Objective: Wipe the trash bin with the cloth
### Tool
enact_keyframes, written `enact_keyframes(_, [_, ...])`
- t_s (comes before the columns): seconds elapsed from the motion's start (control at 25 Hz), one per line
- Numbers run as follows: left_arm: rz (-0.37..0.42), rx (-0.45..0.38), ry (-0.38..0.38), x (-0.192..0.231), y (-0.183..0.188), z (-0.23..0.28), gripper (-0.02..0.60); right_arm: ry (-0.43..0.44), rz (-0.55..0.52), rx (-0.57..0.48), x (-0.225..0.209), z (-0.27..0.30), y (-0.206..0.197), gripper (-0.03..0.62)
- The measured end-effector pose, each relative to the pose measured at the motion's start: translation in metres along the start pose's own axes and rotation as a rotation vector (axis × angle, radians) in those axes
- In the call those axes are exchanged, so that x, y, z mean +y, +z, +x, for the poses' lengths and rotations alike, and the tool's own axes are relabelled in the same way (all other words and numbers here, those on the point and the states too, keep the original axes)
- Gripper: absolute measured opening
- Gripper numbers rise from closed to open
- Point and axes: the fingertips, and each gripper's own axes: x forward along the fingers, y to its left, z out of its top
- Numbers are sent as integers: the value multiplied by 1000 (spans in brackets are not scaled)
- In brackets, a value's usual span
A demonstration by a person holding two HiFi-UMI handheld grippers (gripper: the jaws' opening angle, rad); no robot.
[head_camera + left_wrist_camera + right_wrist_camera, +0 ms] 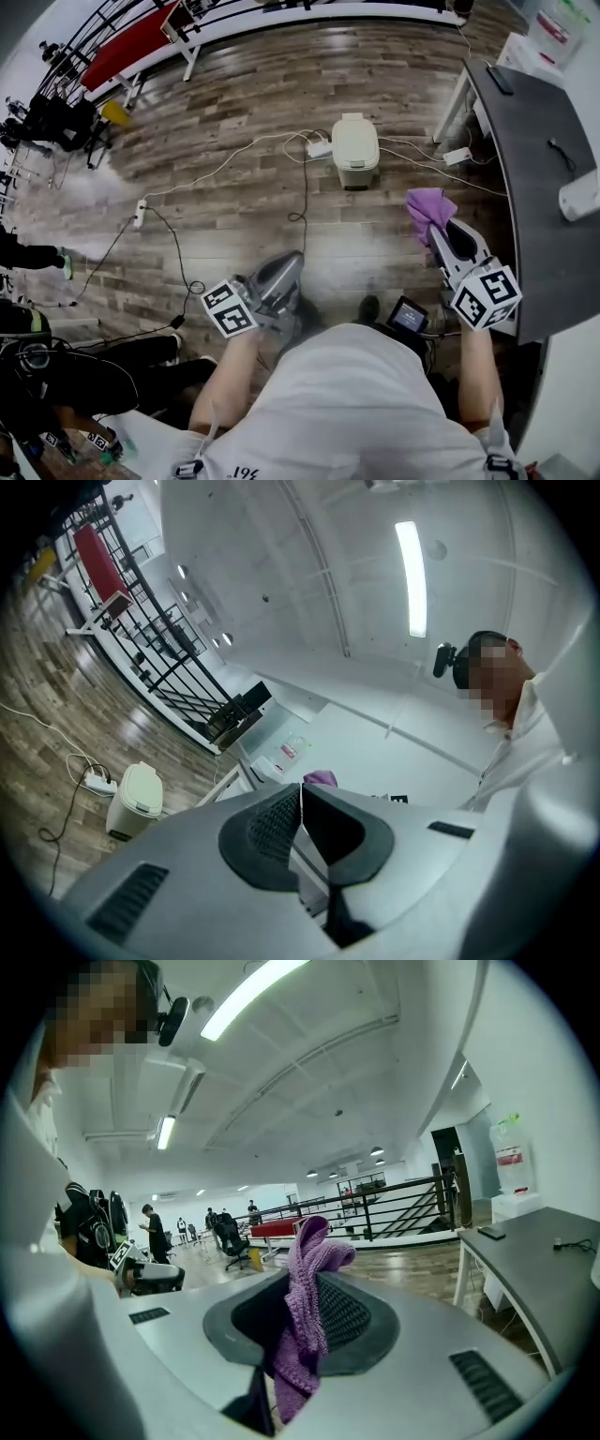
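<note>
One trash bin stood upright on the wooden floor ahead of the person, cream-coloured, its lid down, so whatever lay inside could not be seen. From the head view its lid showed from above, with the longer side running away from the person. In the left gripper view the same bin appeared small at the lower left, its long axis vertical. A white power strip lay just beside it, with cables trailing across the boards around it. There was one cloth, purple and knitted, and two grippers. The right gripper was clenched on the cloth. A bunched end stood up past the jaw tips and a tail hung down between the pads, so its long axis ran along the jaws. The left gripper held nothing; its view showed the jaws pressed together with only a thin seam between the ribbed pads. Both grippers were raised near the person's body, well apart from the bin, the right one beside the edge of a dark desk. The bin lay ahead, between the two in the head view.
</note>
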Motion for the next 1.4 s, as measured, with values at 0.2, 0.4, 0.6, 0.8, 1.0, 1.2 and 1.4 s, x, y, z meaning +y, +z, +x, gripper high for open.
enact_keyframes(0.2, [21, -24, 31, 3, 1, 19, 5, -39, 17, -4, -36, -1, -6, 91])
enact_keyframes(0.4, [36, -59, 64, 7, 1, 34, 5, -65, 65, -16, -69, 2, -10, 89])
enact_keyframes(0.6, [68, -23, 125, 20, -1, 47, 3, -87, 110, 13, -94, 16, -20, 90])
enact_keyframes(0.8, [91, 7, 127, 51, 12, 63, 4, -115, 104, 50, -108, 46, -25, 89])
enact_keyframes(1.0, [97, 23, 106, 96, 42, 86, 3, -157, 105, 74, -119, 92, -24, 89])
enact_keyframes(1.2, [116, 65, 104, 148, 89, 90, 3, -206, 107, 104, -125, 144, -14, 89])
enact_keyframes(1.4, [128, 120, 106, 196, 122, 93, 3, -244, 90, 133, -126, 186, -9, 89])
